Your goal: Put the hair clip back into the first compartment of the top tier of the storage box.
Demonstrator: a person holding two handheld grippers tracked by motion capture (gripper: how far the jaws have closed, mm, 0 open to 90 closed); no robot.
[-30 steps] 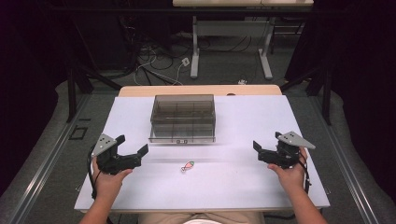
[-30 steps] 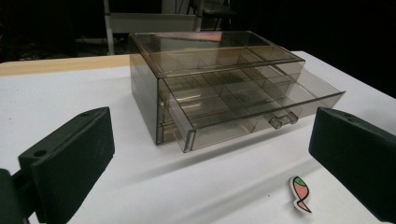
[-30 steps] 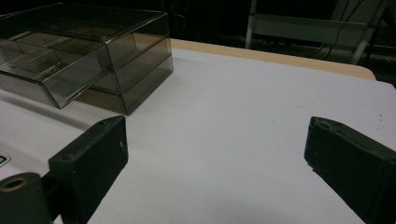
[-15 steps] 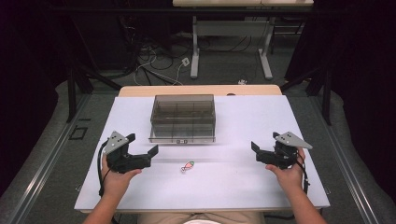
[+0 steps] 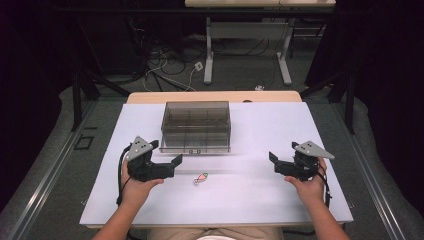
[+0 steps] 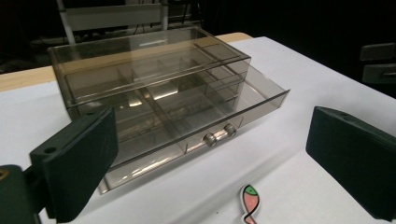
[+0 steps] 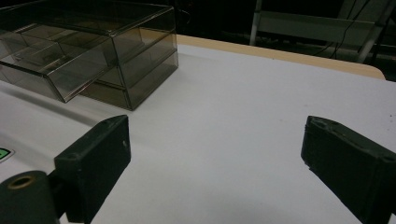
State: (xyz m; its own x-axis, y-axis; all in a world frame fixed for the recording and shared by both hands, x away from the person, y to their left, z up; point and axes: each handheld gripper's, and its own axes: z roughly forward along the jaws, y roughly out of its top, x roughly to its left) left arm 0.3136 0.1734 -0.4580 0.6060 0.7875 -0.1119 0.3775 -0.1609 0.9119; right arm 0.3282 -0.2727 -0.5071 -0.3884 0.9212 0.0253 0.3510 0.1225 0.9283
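Lab: dark curtains (image 5: 30, 75), floor cable tangle (image 5: 165, 70), bare white worktable (image 5: 280, 200).

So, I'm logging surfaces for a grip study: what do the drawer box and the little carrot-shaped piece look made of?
The drawer box looks like smoky, see-through hard plastic with a glossy finish: its dividers show through the walls and light glints off the top. Its two knobs look shiny and metallic, possibly chromed plastic. The carrot-shaped piece looks flat and printed, likely a sticker or thin card; which one isn't clear.
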